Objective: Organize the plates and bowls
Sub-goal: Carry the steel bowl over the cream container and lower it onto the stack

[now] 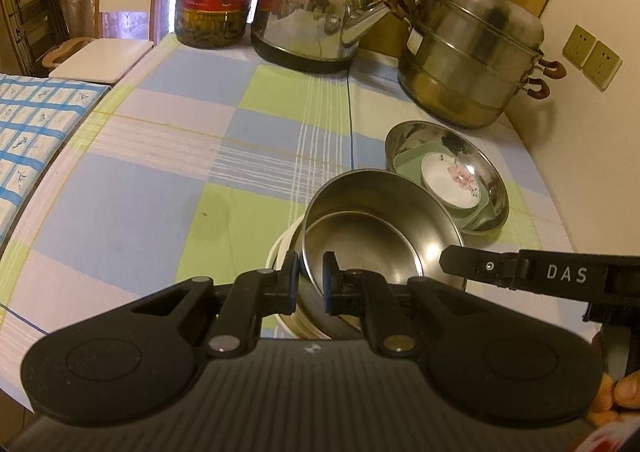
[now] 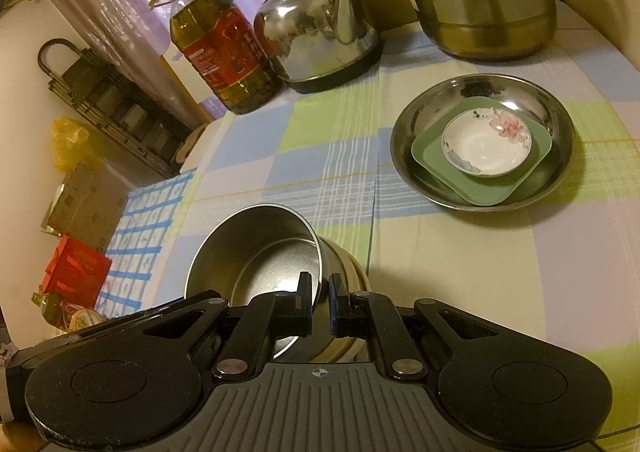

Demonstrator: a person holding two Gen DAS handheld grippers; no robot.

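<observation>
**Both tongs clamped on one steel bowl above a cream bowl**

Left tongs [image 1: 311, 284] sit closest to the lens, jaws nearly together and pinching the near rim of the steel bowl [image 1: 380, 228], one pad outside the wall and one inside. Right tongs [image 2: 321, 306] grip the same steel bowl [image 2: 256, 248] at its opposite rim in the same manner; their black finger reaches in from the right edge of the left wrist view. The steel bowl is tilted and sits inside a cream bowl [image 1: 280, 252], whose pale rim shows beneath it on the near side. Whether it rests fully seated in the cream bowl cannot be told.

Beyond this pair, apart from it, a wide steel basin [image 2: 560, 131] stands on the checked worktop [image 2: 320, 139]. Inside it lies a green square plate [image 2: 432, 155], and on that plate stands a small white bowl with a pink flower print [image 2: 486, 143].

At the far edge of the worktop stand an oil bottle with a red label [image 2: 224, 51], a steel kettle [image 2: 316, 35] and a tiered steel steamer pot [image 2: 488, 11], side by side. A white chair [image 1: 120, 11] stands beyond the worktop's left corner. Fingertips of the person [image 1: 624, 388] show at the lower right of the left wrist view.
</observation>
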